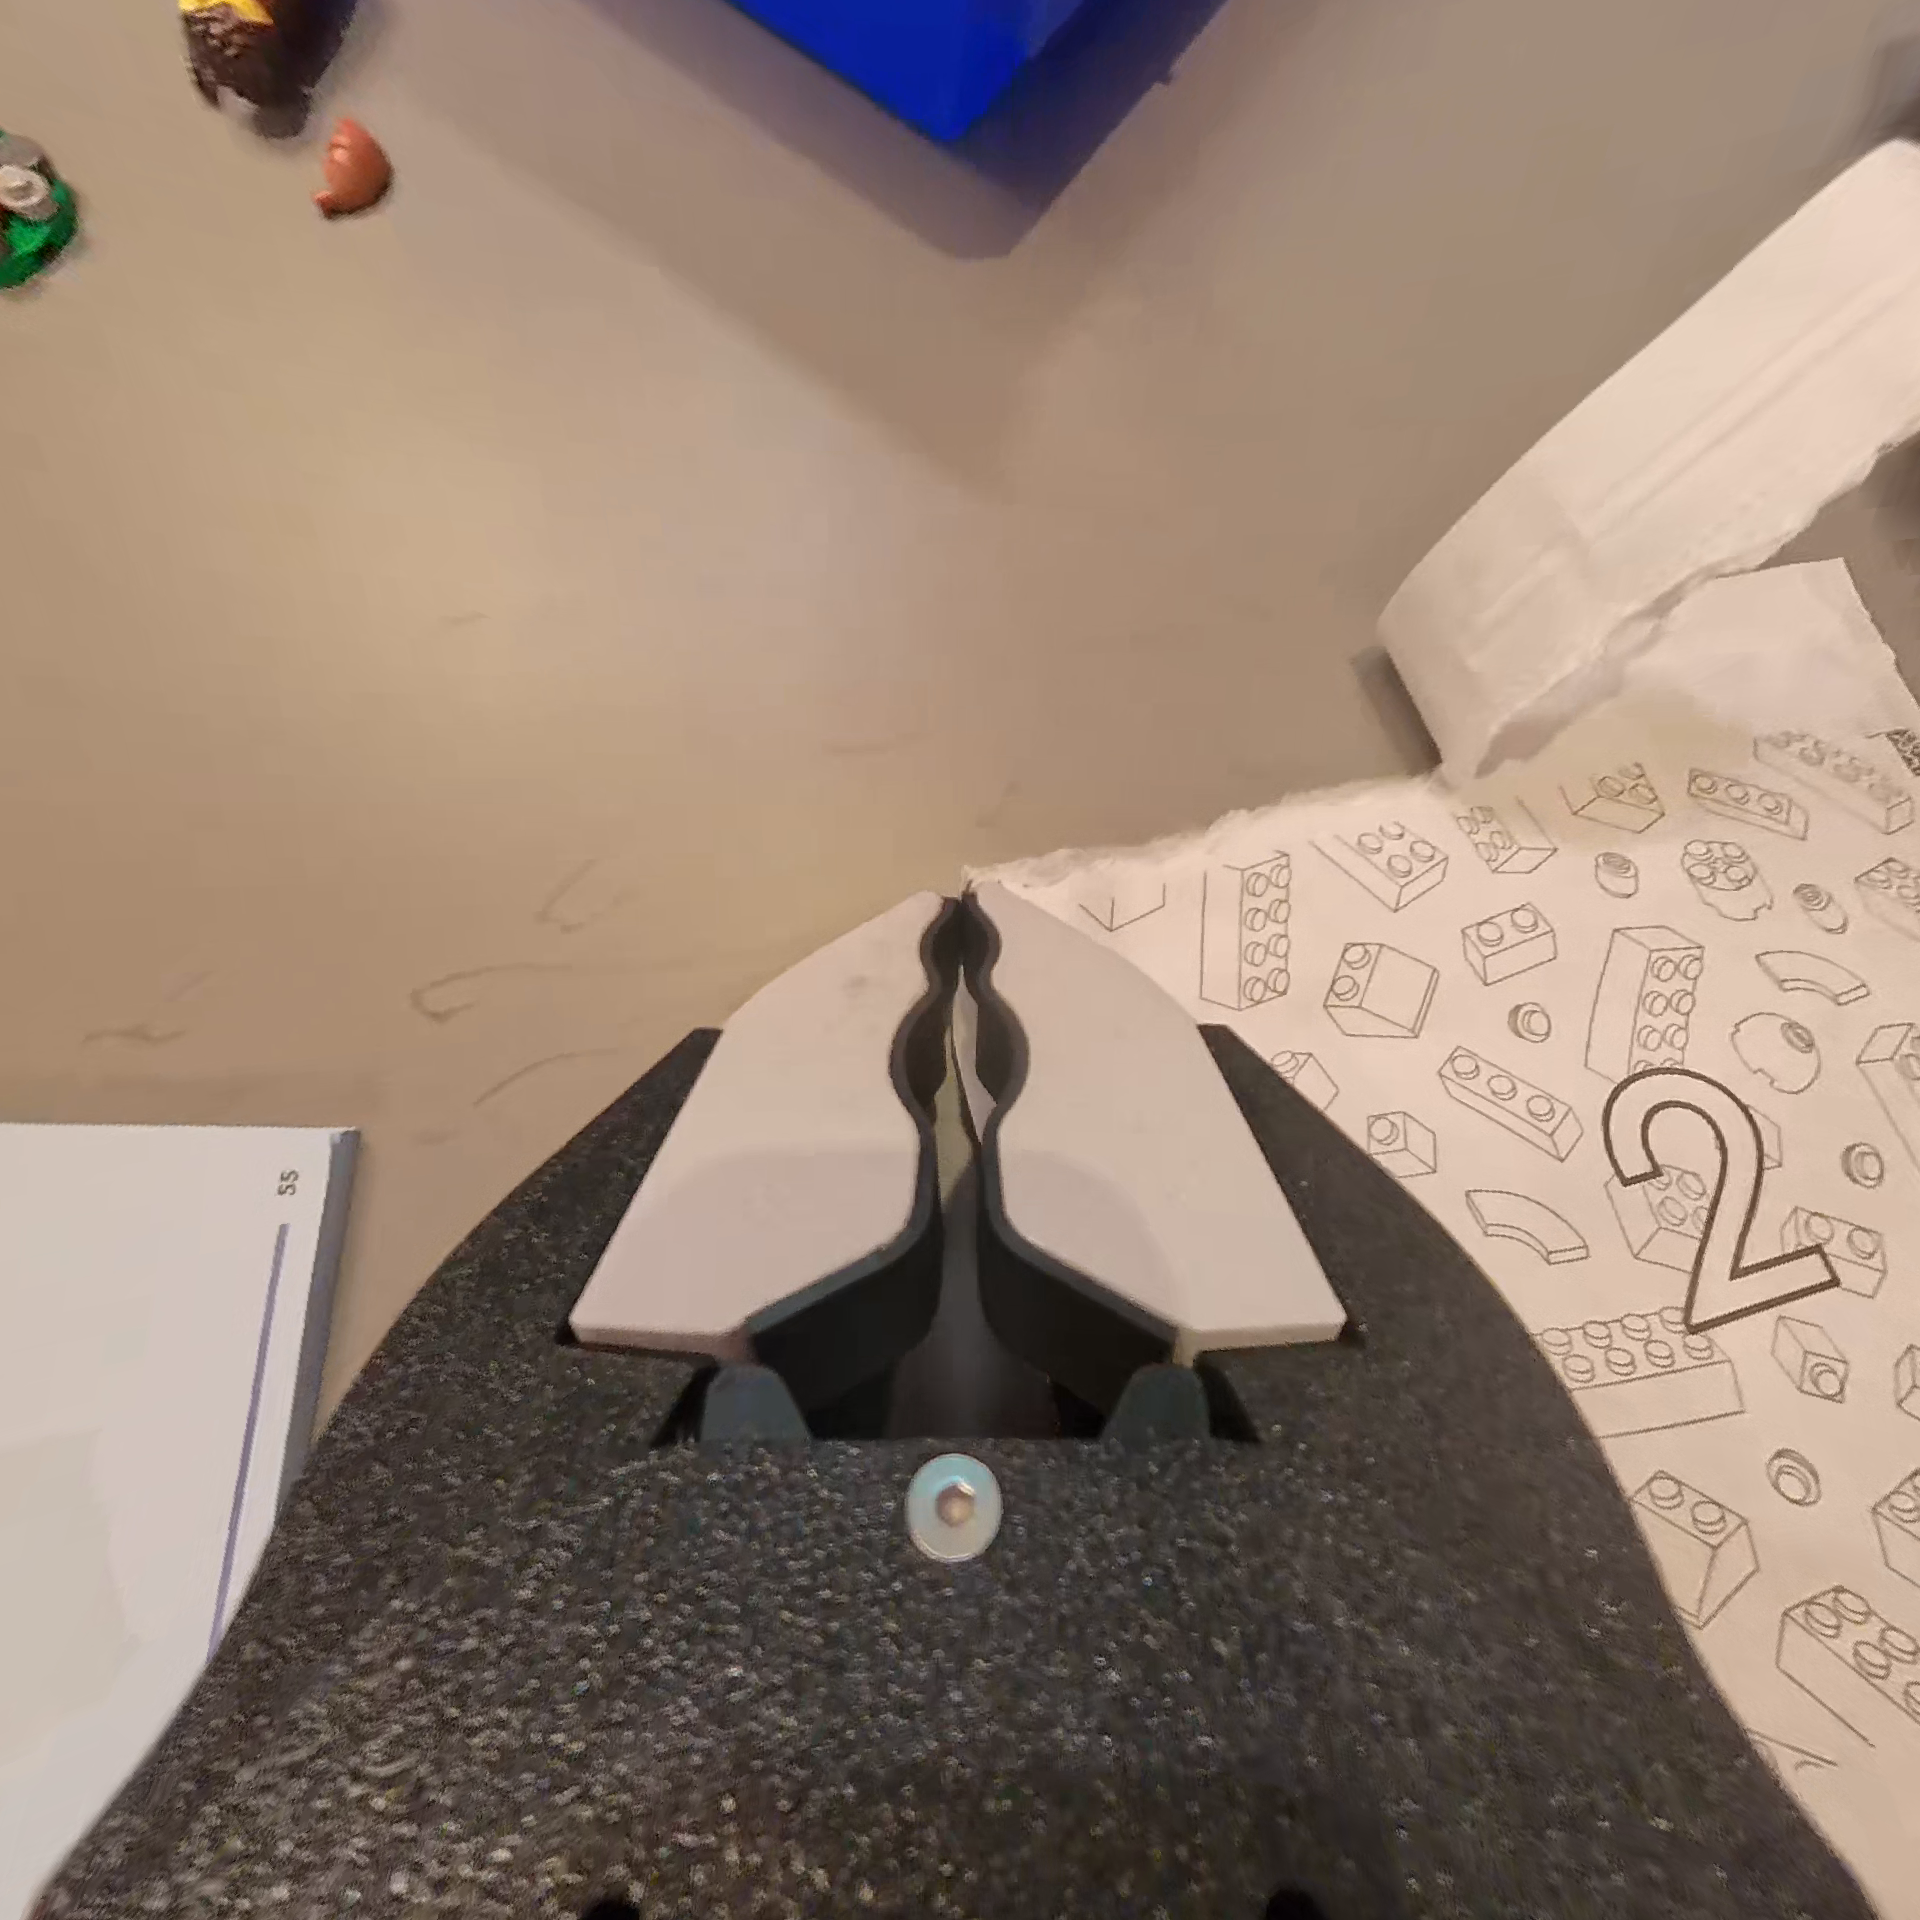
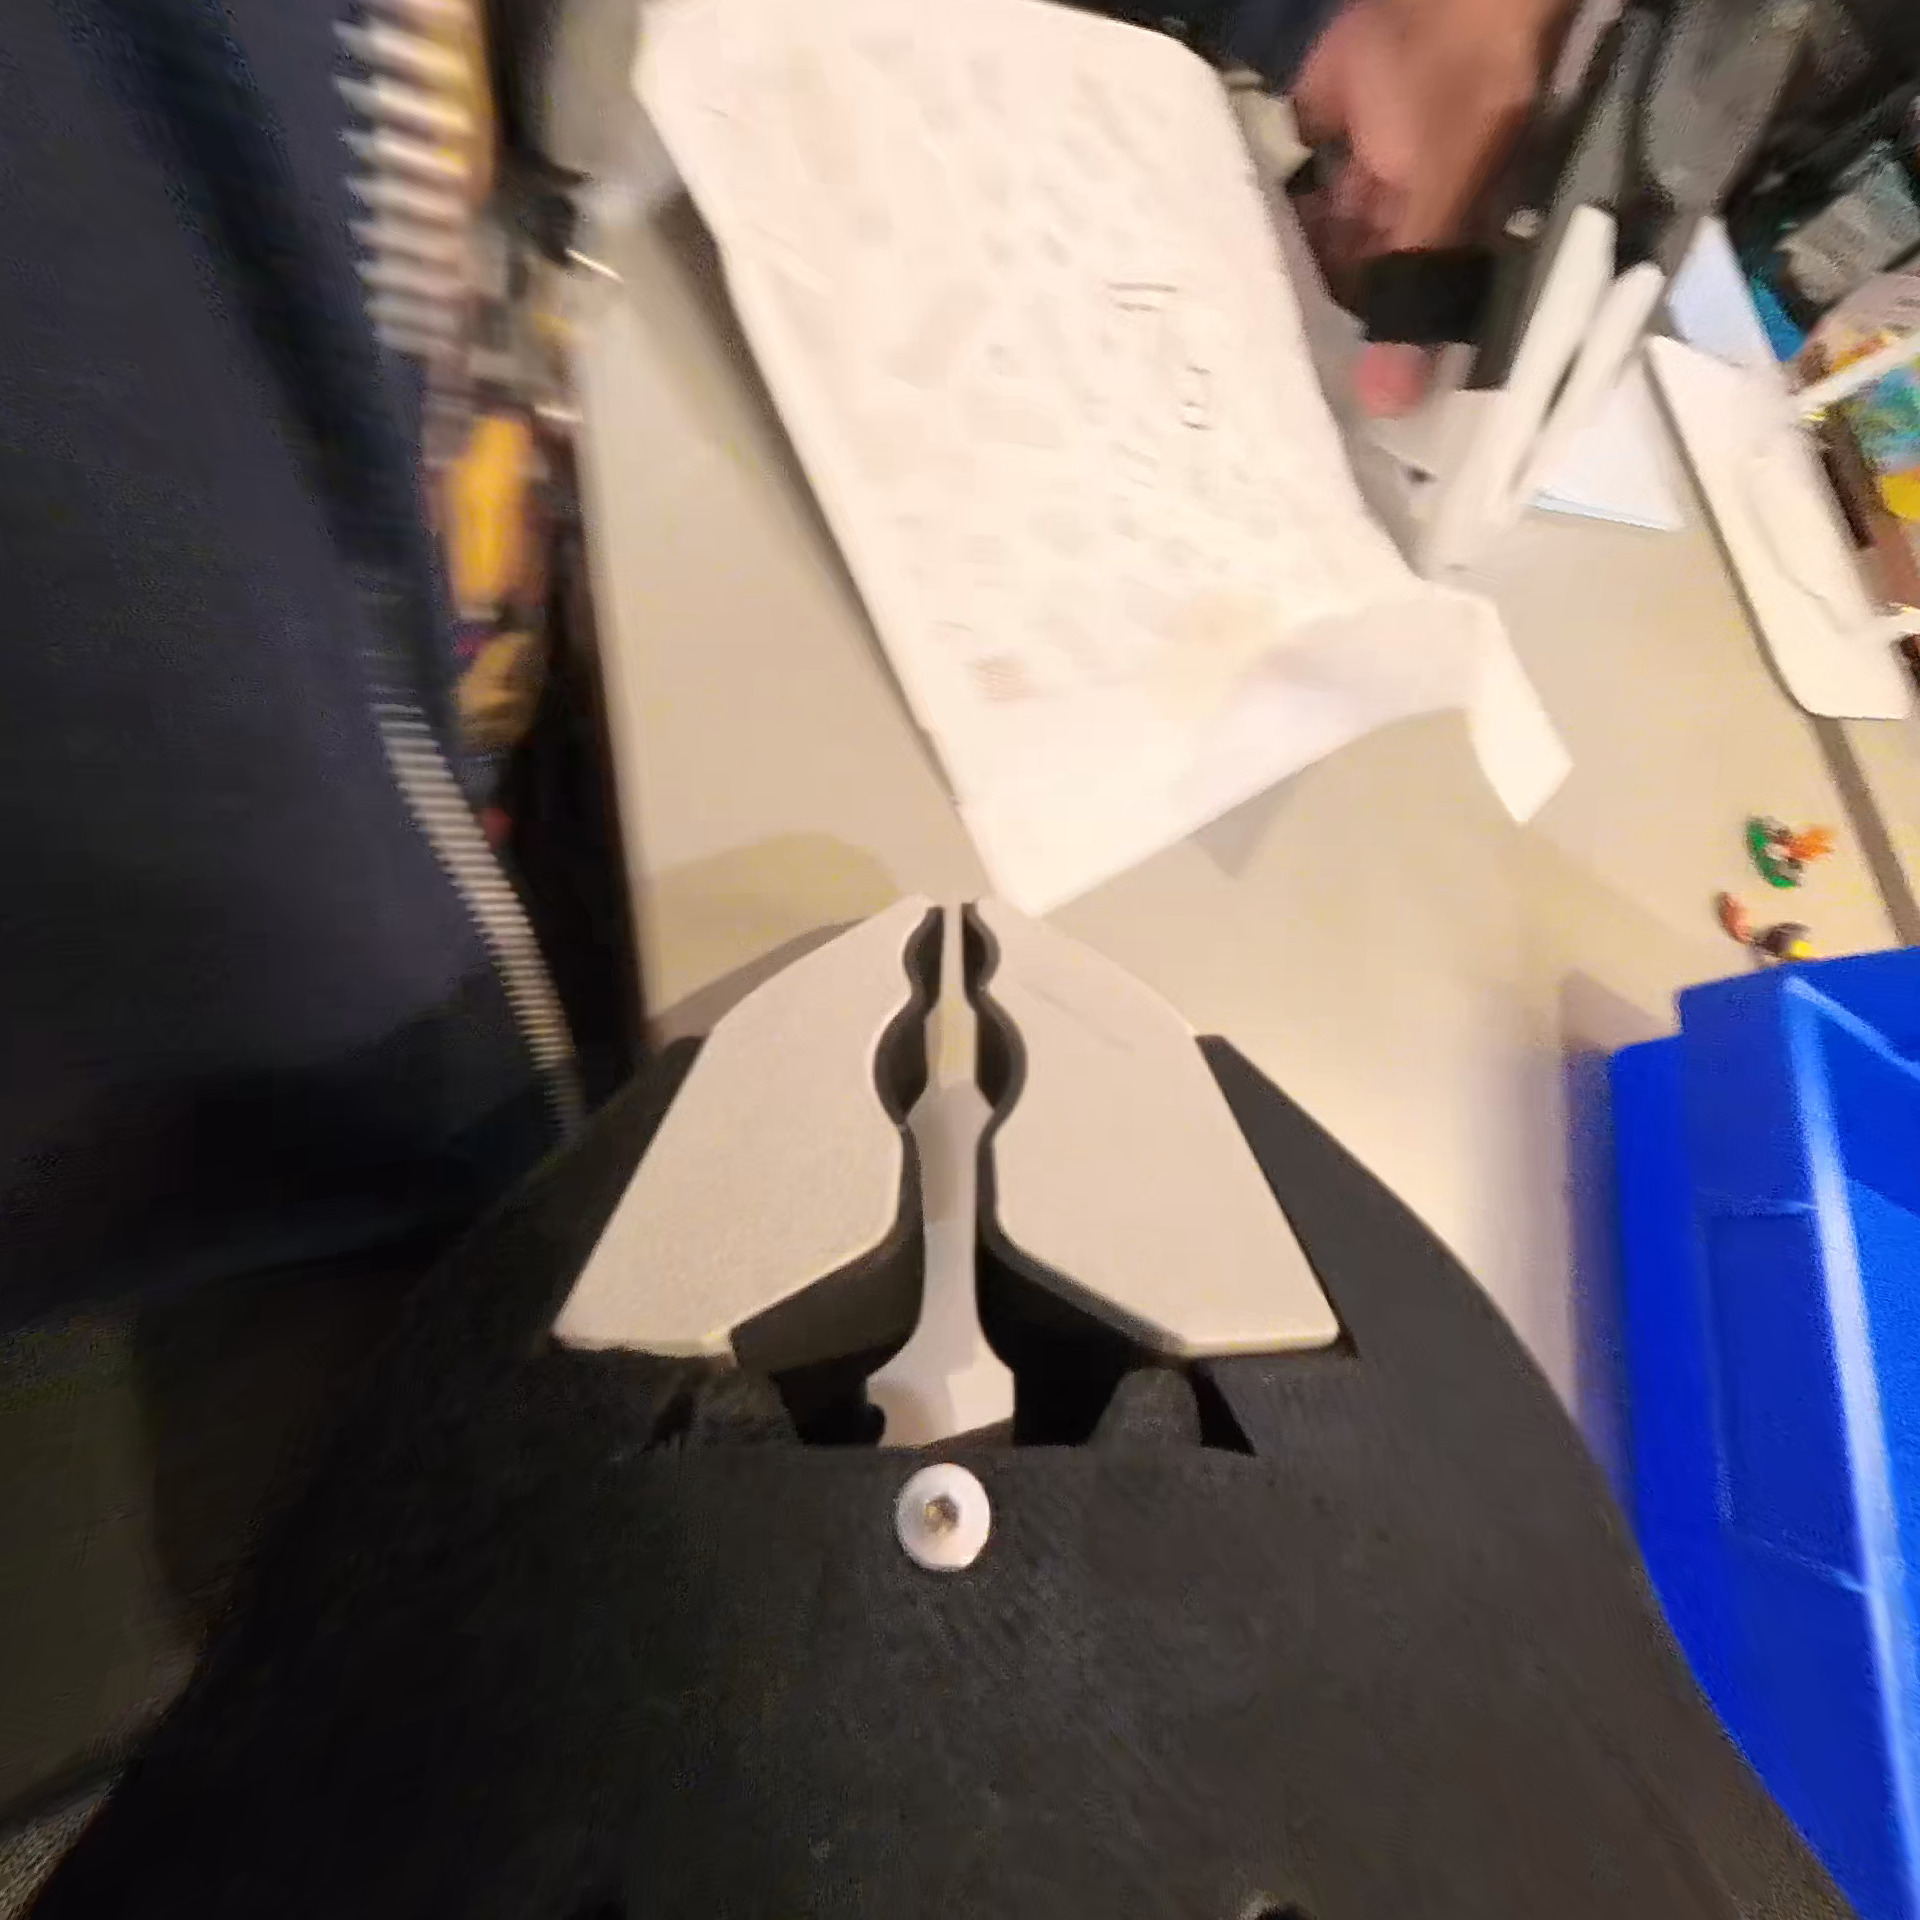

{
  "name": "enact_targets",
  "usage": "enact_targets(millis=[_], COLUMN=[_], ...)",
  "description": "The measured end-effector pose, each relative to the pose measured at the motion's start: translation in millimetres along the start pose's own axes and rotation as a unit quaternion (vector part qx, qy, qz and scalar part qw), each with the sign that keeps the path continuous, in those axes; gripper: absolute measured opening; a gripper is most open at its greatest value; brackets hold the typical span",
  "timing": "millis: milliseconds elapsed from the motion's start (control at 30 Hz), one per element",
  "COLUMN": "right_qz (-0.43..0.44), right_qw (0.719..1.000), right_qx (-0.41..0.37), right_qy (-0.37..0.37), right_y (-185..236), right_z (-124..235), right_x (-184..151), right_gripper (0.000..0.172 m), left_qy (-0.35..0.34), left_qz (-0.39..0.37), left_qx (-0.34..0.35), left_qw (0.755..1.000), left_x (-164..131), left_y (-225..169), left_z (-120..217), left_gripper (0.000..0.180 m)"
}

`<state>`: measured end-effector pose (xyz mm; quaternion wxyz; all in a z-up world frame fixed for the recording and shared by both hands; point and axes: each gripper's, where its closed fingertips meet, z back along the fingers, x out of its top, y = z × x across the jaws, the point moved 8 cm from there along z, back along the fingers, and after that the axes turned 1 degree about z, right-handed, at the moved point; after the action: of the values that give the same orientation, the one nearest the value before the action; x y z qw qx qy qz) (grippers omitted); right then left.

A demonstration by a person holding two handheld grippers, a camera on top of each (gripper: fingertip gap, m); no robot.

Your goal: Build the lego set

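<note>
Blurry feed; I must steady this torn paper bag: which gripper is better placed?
Probably left: the left gripper has its fingers shut on the paper bag at its torn corner. The right gripper has fingers slightly apart, the bag's edge just beyond them.

One white paper bag printed with outlined bricks (image 1: 1558, 1039), torn along its top; one blue plastic bin (image 2: 1787, 1299); one white booklet (image 1: 125, 1403); two grey-fingered grippers – the left (image 1: 961, 920) and the right (image 2: 951, 920); three small toy-brick pieces on the beige table (image 1: 623, 571) – brown-and-yellow (image 1: 255, 47), reddish-brown (image 1: 355, 166), green (image 1: 31, 223).
</note>
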<state>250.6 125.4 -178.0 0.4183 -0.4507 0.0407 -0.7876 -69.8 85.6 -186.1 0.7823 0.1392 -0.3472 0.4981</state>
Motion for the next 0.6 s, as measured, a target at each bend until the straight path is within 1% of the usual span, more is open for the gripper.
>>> enact_targets(millis=[100,167,267,300,333,433,467,533,567,600], right_qz=[-0.017,-0.032,-0.054,-0.055,-0.052,-0.042,-0.037,-0.018,-0.01,-0.005], right_qw=[1.0,0.999,0.997,0.995,0.993,0.984,0.982,0.982,0.982,0.983], right_qx=[-0.009,0.009,0.062,0.084,0.11,0.173,0.184,0.185,0.183,0.176], right_qy=[-0.003,-0.002,-0.001,0.0,0.0,-0.002,-0.009,-0.035,-0.047,-0.053], right_y=[-36.2,-58.7,-84.1,-89.0,-91.9,-96.1,-97.1,-98.1,-97.9,-97.9], right_z=[-23.2,-41.1,-67.9,-76.2,-83.4,-99.1,-102.1,-104.8,-104.9,-105.4], right_x=[-6.2,-5.6,0.8,3.9,7.2,16.1,18.8,25.1,27.6,29.2], right_gripper=[0.023,0.033,0.053,0.059,0.06,0.056,0.049,0.028,0.022,0.017], left_qy=[0.003,0.005,0.007,0.007,0.007,0.008,0.007,0.001,-0.006,-0.015], left_qz=[-0.019,-0.031,-0.046,-0.05,-0.052,-0.058,-0.059,-0.055,-0.049,-0.046], left_qx=[-0.023,-0.031,-0.039,-0.04,-0.04,-0.038,-0.034,-0.015,-0.002,0.008], left_qw=[1.0,0.999,0.998,0.998,0.998,0.998,0.998,0.998,0.999,0.999], left_x=[-0.3,-0.8,-1.4,-1.5,-1.6,-1.8,-1.7,-1.1,0.1,2.4], left_y=[-4.2,-7.0,-10.2,-10.8,-11.2,-12.4,-12.3,-10.5,-9.1,-8.7], left_z=[-0.4,-0.5,-0.8,-0.8,-0.8,-1.0,-0.7,0.6,2.5,5.7], left_gripper=[0.0,0.0,0.0,0.0,0.0,0.001,0.006,0.028,0.037,0.042])
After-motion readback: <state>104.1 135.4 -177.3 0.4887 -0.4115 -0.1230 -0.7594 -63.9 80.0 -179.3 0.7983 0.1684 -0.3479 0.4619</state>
